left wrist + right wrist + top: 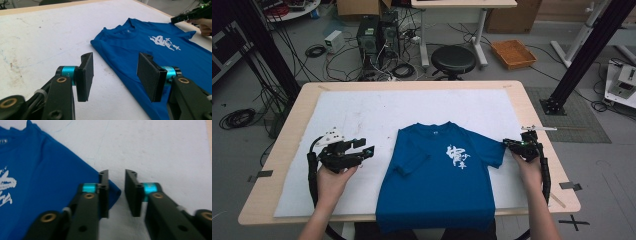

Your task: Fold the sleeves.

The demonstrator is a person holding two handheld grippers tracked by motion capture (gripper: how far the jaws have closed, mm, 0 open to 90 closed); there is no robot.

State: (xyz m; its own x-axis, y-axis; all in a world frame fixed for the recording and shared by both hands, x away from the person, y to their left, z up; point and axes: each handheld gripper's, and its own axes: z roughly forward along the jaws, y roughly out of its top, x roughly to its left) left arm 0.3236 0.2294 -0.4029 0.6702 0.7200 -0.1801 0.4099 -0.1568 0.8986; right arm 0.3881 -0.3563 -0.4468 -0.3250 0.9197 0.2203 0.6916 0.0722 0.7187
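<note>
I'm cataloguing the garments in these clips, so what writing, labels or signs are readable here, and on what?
White brush-style print on the chest of the blue T-shirt: looks like brushed characters, too blurred to read.
Small white neck label inside the collar: too small to read.
No other readable text, number or sign on the white table cover.

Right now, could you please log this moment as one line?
left gripper: open, beside T-shirt | right gripper: open, sleeve tip between fingers | T-shirt: flat, other sleeve folded

A lab: computer towers [377,35] amid tangled floor cables [337,62], black rig frames [584,52], a stool [453,60].
</note>
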